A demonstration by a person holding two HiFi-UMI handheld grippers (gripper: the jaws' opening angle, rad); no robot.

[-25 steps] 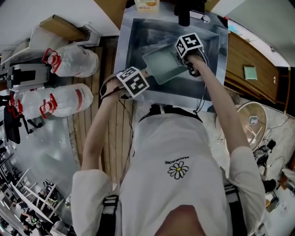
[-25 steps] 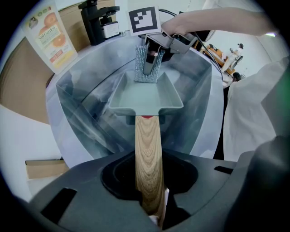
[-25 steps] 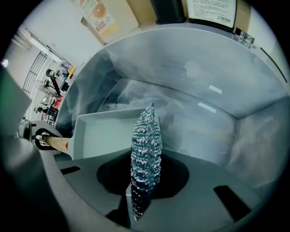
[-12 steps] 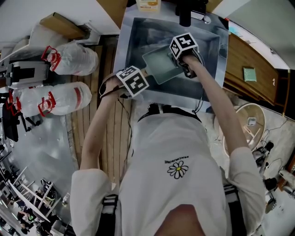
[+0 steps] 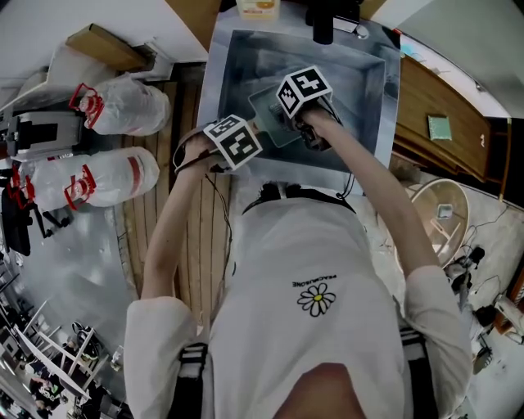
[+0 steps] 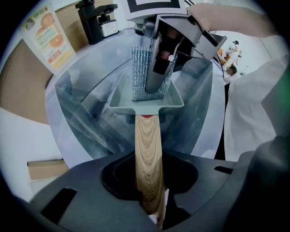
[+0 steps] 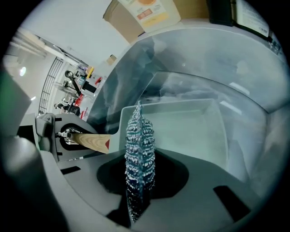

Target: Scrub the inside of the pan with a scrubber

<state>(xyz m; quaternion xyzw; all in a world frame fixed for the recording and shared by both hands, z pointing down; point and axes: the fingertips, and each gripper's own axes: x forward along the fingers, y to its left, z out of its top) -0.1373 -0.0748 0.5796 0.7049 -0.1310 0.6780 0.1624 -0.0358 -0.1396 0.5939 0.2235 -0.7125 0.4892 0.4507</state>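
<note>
A pale green square pan [image 5: 266, 114] sits in the steel sink [image 5: 364, 78]. My left gripper [image 5: 235, 141] points down and is shut on its wooden handle [image 6: 147, 154]. In the left gripper view the pan [image 6: 121, 99] stands just beyond the handle. A silvery mesh scrubber [image 6: 138, 72] stands upright inside it. My right gripper [image 6: 159, 68] is shut on that scrubber. The right gripper view shows the scrubber [image 7: 139, 149] edge-on between the jaws, over the pan's floor [image 7: 190, 131] near the handle [image 7: 90, 141] side.
A carton with orange print [image 6: 47, 36] and a black tap [image 5: 322, 24] stand behind the sink. Two tied plastic bags [image 5: 115, 176] lie at the left. A green sponge [image 5: 440, 127] rests on the wooden counter at the right.
My right gripper has carried the scrubber leftward across the pan toward the handle side. The left gripper and the pan have kept still.
</note>
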